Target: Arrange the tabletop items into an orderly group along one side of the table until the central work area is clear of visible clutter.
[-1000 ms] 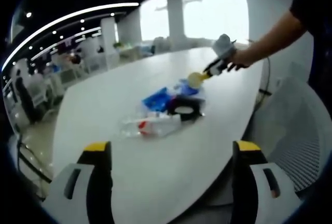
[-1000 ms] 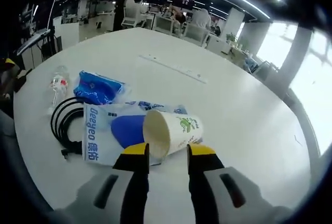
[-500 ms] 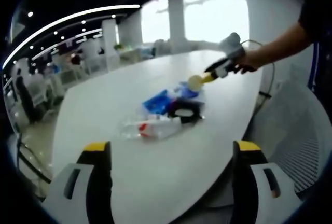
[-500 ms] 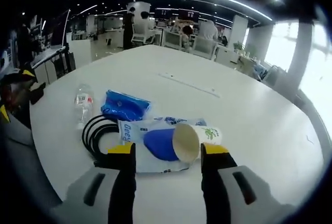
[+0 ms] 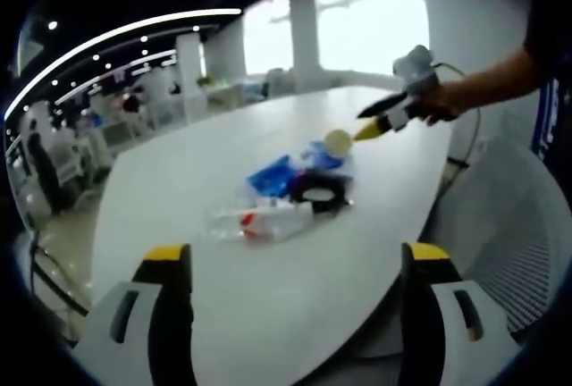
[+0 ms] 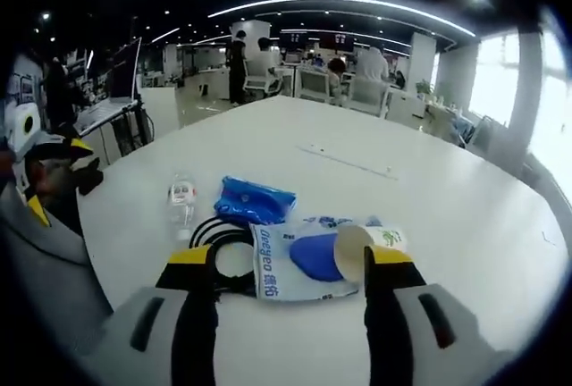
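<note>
Withdrawn since a second ago: right gripper [image 5: 374, 127], lifted off the cup.

Left gripper view: clear plastic bottle [image 5: 259, 219] lying flat on white oval table [image 5: 179, 180]; left gripper [image 5: 299, 265] jaws spread, empty.

Right gripper view: white paper cup [image 6: 365, 247] on its side atop blue-and-white packet [image 6: 299, 261], contents unseen; jaws wide, empty.

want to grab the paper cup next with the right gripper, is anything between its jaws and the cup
Nothing visible blocks it. The right gripper is open, and the paper cup lies on its side on the white packet, just ahead of the jaws toward the right one. The black cable sits off to the left.
</note>
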Motion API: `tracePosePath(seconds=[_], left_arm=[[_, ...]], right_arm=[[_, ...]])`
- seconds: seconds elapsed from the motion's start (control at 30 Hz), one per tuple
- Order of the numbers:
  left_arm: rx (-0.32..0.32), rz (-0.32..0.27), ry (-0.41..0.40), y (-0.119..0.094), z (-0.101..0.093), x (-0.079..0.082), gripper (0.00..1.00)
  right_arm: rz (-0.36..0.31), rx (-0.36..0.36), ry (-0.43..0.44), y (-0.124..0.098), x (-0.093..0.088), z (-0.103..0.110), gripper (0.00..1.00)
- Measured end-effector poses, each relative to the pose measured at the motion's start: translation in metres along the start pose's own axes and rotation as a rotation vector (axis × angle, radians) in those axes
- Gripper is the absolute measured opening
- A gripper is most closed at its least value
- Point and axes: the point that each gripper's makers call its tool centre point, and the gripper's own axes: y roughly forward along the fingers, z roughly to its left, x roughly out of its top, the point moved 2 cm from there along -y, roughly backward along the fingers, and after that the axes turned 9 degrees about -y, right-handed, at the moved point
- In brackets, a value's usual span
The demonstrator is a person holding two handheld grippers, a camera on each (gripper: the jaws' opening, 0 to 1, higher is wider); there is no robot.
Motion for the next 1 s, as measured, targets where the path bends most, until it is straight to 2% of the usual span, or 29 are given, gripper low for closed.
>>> tracePosePath(seconds=[0.27,0.57,0.77,0.9,1.0], left_arm=[[0.008,-0.006,0.003,0.000,0.001,0.001,0.96],[0.011,-0.001,0.011,0.000,0.001,0.001,0.97],[0.020,-0.006,0.011,0.000,0.003,0.001,0.97],[0.023,-0.007,0.008,0.000,0.004,0.001,0.97],[0.023,-0.005,0.003,-0.001,0.004,0.001,0.98]], right_arm=[[-0.024,0.030,-0.007,-0.020,-0.001,0.014,0.80],[-0.043,0.025,0.005,-0.040,-0.007,0.031,0.91],[-0.068,0.014,0.048,-0.051,-0.008,0.036,1.00],[-0.073,0.013,0.062,-0.057,-0.010,0.041,1.00],[-0.060,0.017,0.041,-0.060,-0.015,0.045,1.00]])
